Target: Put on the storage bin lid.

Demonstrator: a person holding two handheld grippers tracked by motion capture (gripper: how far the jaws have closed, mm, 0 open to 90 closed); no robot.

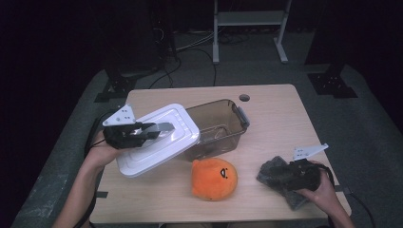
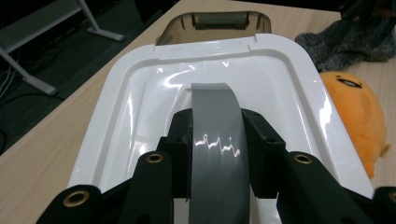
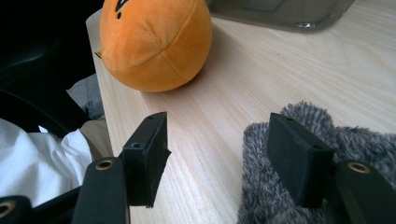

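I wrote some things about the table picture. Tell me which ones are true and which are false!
1. The left gripper holds the white lid by its grey handle. True.
2. The lid is snapped onto the brown box. False: it is lifted off, beside the open box.
3. The orange plush is inside the box. False: it sits on the table.
4. The right gripper is open beside grey fuzzy cloth. True.
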